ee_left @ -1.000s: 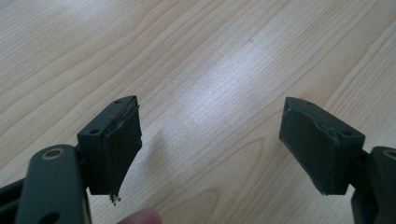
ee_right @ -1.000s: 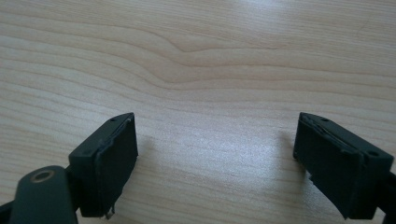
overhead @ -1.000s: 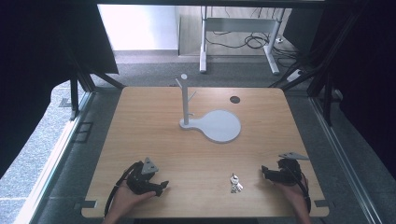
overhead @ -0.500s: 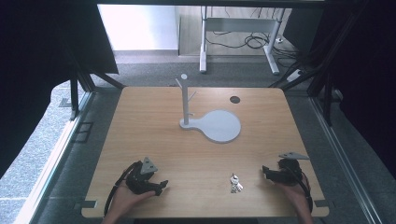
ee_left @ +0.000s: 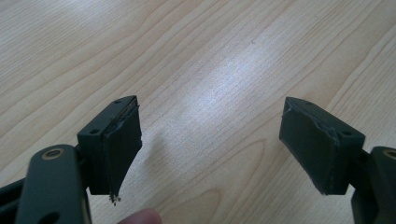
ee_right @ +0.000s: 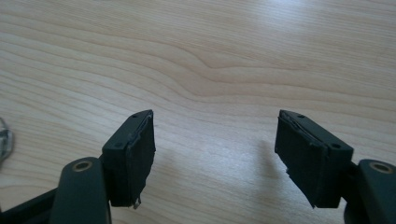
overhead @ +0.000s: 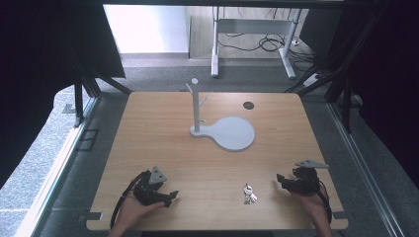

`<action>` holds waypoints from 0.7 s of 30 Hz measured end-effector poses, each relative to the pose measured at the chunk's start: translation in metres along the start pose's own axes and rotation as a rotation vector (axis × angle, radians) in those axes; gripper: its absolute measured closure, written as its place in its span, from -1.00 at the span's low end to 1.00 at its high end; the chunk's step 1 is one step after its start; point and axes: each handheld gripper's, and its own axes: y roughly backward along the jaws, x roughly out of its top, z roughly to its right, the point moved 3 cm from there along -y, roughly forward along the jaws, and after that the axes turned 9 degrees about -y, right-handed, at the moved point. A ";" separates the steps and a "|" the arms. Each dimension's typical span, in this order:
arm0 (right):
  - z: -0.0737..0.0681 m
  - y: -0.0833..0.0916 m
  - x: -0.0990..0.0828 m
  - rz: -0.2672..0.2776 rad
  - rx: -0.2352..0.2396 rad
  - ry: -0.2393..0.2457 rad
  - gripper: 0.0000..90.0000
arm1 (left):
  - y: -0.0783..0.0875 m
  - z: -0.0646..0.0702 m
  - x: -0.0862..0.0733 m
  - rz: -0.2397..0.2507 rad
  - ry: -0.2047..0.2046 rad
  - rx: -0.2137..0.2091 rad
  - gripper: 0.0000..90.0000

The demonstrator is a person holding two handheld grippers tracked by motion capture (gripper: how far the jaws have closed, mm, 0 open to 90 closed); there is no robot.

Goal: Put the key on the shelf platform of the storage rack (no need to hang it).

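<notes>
table [overhead: 163, 128]: pale wood with clear grain, smooth, and I see a soft sheen on it under my left claw.
stand [overhead: 223, 131]: looks like matt light-grey plastic or painted metal; I cannot tell which.
keys [overhead: 248, 194]: shiny silvery metal.
my left gripper [ee_left: 210, 154]: matt black plastic body, brass-coloured rivets; dark pads [ee_left: 122, 144] look rubbery, frayed along the edges.
my right gripper [ee_right: 215, 156]: same matt black, pads worn at the corners.
floor [overhead: 148, 79]: grey, rough, like carpet.
</notes>
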 end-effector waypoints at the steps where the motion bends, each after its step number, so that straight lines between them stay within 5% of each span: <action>1: -0.001 0.001 0.001 0.001 0.008 0.000 -0.34 | 0.000 0.000 0.000 -0.002 0.000 0.000 -0.53; 21: -0.035 0.018 0.028 -0.106 0.087 0.142 -0.11 | 0.004 -0.003 0.000 0.006 0.006 0.006 -0.53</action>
